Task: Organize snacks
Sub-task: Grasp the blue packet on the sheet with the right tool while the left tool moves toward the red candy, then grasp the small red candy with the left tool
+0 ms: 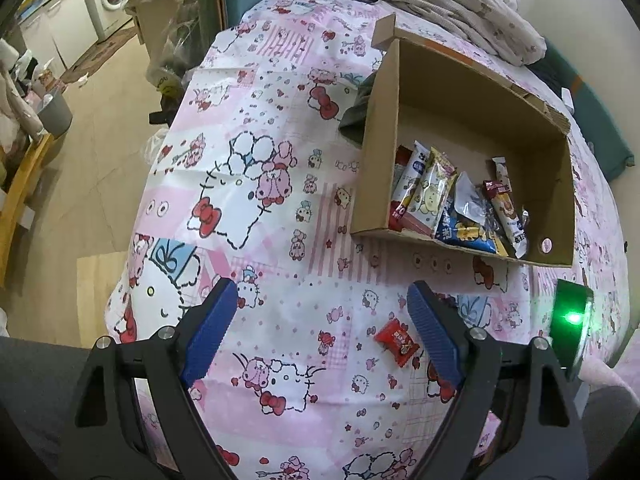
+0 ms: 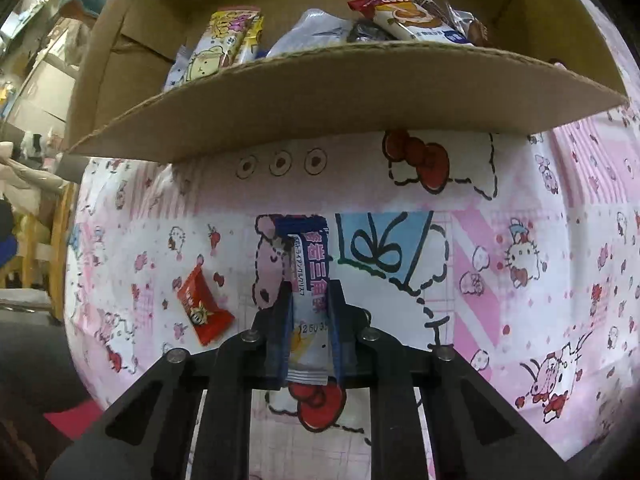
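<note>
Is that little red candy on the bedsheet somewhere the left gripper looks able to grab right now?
Probably yes. The left gripper stands open and empty, and the red candy lies alone on the bedsheet beside its right finger, with nothing over it. A small sideways shift should bracket it.

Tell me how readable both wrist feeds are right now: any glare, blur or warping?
Left wrist view: sharp; fisheye bends the cardboard box and sheet, and a green light flares at right. Right wrist view: box wall bows heavily and its underside is shadowed; the blue-and-white snack packet in the right gripper reads clearly, as does the red candy.
</note>
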`<action>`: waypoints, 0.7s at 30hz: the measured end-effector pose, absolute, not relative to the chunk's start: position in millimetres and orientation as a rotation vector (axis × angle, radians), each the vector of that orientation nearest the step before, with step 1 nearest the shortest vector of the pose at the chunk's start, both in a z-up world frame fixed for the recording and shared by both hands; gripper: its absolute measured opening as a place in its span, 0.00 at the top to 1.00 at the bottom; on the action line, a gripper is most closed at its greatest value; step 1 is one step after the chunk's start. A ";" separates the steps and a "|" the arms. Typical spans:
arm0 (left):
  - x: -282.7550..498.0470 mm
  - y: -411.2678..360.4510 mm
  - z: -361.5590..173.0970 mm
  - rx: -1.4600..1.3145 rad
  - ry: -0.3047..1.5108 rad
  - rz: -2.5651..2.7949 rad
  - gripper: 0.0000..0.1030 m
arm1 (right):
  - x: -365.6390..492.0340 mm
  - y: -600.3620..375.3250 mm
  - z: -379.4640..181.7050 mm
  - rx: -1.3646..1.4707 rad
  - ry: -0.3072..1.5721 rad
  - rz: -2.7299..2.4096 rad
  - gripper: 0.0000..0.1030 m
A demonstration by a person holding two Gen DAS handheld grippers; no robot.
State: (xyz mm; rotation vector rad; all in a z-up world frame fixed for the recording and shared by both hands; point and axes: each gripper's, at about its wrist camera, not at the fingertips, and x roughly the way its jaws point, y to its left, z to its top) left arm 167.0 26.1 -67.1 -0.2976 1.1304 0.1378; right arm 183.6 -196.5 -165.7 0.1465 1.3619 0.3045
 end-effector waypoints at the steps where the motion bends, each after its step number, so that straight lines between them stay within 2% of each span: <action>1: 167.4 25.5 -69.3 -0.307 1.143 0.134 0.18 | 182.2 -200.7 -163.0 0.170 1.359 0.311 0.83; 11: 168.5 21.3 -74.1 -0.323 1.153 0.138 0.18 | 167.4 -252.8 -95.9 0.334 1.283 0.391 0.83; 15: 167.9 18.9 -83.5 -0.345 1.191 0.126 0.18 | 155.7 -276.9 -87.5 0.430 1.249 0.415 0.83; 18: 164.7 18.0 -92.2 -0.386 1.225 0.124 0.20 | 151.9 -286.8 -96.3 0.491 1.268 0.376 0.83; 21: 164.6 9.1 -102.9 -0.408 1.262 0.132 0.28 | 156.9 -290.0 -98.6 0.500 1.269 0.354 0.83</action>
